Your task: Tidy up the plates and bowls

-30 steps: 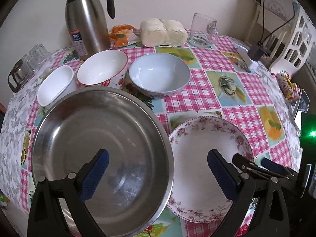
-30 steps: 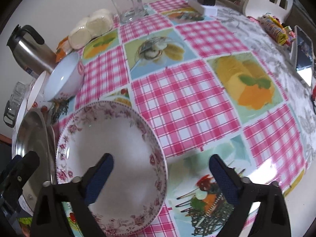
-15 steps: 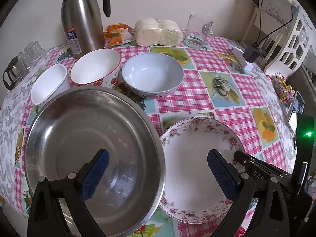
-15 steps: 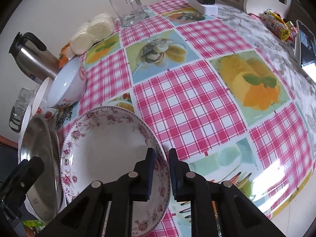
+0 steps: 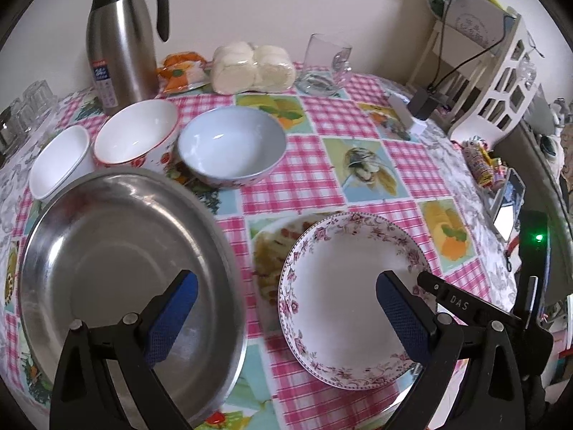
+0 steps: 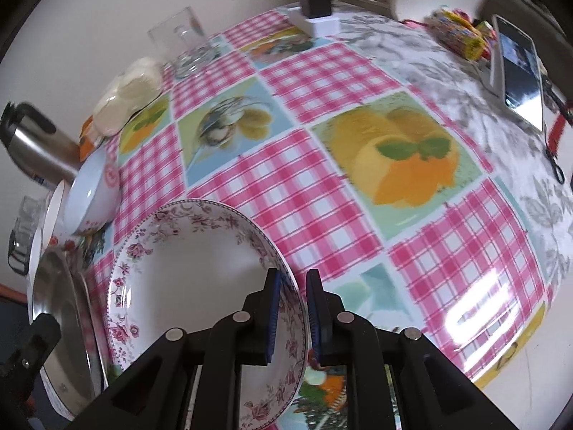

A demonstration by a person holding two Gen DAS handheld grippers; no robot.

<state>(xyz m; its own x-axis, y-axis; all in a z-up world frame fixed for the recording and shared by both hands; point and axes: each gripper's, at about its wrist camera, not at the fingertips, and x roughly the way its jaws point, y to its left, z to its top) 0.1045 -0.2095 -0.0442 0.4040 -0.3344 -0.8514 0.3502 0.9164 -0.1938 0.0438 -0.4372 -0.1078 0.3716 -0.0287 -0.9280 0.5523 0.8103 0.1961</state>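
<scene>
A white plate with a pink flower rim [image 5: 352, 279] [image 6: 186, 272] is held tilted above the checked tablecloth. My right gripper [image 6: 293, 317] is shut on its right rim; it also shows in the left wrist view [image 5: 451, 301]. My left gripper [image 5: 283, 308] is open and empty, its fingers over a large steel basin [image 5: 107, 261] and the plate. Behind stand a pale blue bowl [image 5: 231, 148], a red-rimmed white bowl [image 5: 136, 132] and a small white bowl [image 5: 59, 163].
A steel thermos jug [image 5: 120, 39], wrapped buns [image 5: 252, 68], a glass mug [image 5: 327, 62] and drinking glasses [image 5: 21, 111] line the back. A charger block [image 6: 317, 3], candy pack [image 6: 454, 32] and phone [image 6: 519, 68] lie at the right edge.
My right gripper closed on the plate's rim and lifted the plate off the cloth, tilting it and shifting it right, away from the basin. The left gripper stayed open.
</scene>
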